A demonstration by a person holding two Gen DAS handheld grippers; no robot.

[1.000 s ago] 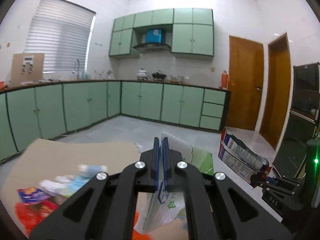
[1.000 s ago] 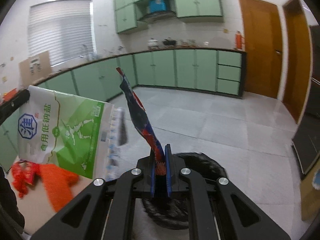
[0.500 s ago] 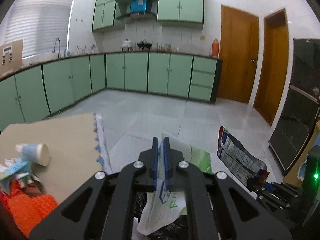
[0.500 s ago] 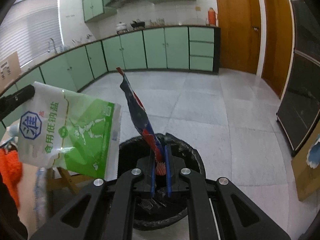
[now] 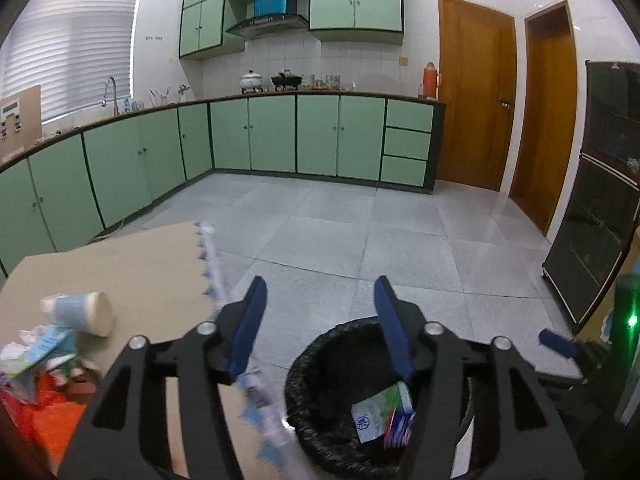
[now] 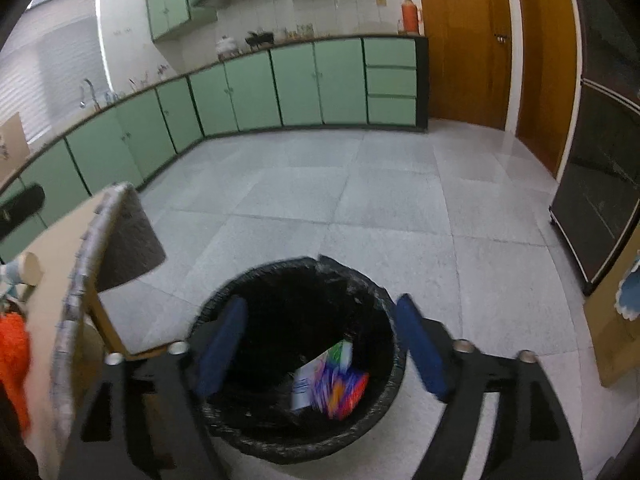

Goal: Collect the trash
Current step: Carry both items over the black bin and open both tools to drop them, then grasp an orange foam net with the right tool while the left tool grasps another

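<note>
Left wrist view: left tool (image 5: 318, 308) spread wide and empty above the black-lined trash bin (image 5: 304, 364), which holds a green-white salt bag (image 5: 380, 410) and a colourful wrapper (image 5: 400, 430); paper cup (image 5: 78, 312) lies on the counter (image 5: 132, 264) beside more litter. Right wrist view: right tool (image 6: 320, 344) spread, empty, over the same bin (image 6: 396, 364), salt bag (image 6: 316, 372) and wrapper (image 6: 342, 394) at its bottom.

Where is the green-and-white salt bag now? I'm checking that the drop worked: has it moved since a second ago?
Yes. It has left the left gripper, now open, and dropped into the black-lined bin; the salt bag lies at its bottom.
</note>
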